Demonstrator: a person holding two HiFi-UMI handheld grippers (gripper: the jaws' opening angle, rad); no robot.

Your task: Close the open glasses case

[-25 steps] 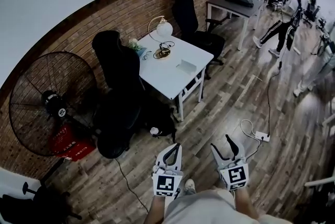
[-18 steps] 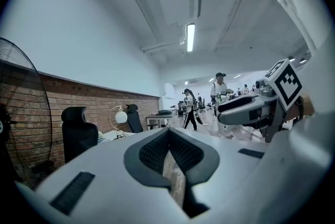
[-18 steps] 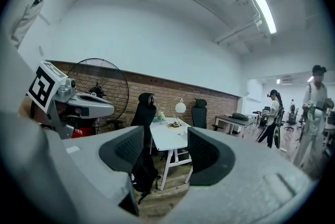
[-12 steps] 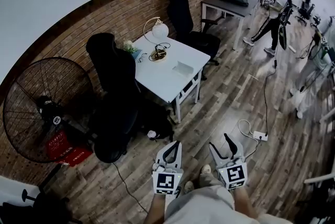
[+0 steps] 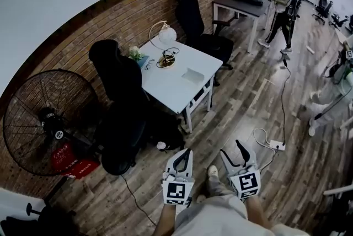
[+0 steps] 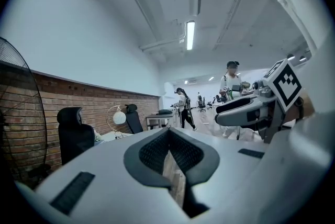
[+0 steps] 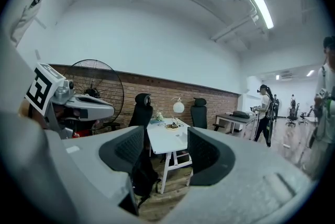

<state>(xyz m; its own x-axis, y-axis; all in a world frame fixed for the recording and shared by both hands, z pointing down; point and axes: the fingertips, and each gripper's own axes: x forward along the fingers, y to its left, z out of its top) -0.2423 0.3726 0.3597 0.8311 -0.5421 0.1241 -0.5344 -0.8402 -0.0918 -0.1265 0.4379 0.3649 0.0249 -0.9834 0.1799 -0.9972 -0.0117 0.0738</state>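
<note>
A pale, flat, rectangular thing that may be the open glasses case (image 5: pixel 194 75) lies on the white table (image 5: pixel 168 89), too small to tell whether its lid is up. Both grippers hang low over the wooden floor, well short of the table. My left gripper (image 5: pixel 181 154) has its jaws together with nothing held, and the left gripper view shows only a thin slit at the left gripper (image 6: pixel 169 139). My right gripper (image 5: pixel 232 149) is open and empty. In the right gripper view, the table (image 7: pixel 168 138) stands ahead between the jaws of the right gripper (image 7: pixel 165 148).
On the table stand a globe lamp (image 5: pixel 165 36) and small items. Black office chairs (image 5: pixel 117 72) flank it, and a large floor fan (image 5: pixel 48 122) stands on the left. A power strip with cable (image 5: pixel 274 145) lies on the floor at right. A person (image 5: pixel 282 0) stands by a dark desk (image 5: pixel 242 6).
The view has shifted slightly as I step forward. The person at the back has moved left toward the dark desk. Both grippers keep their pose.
</note>
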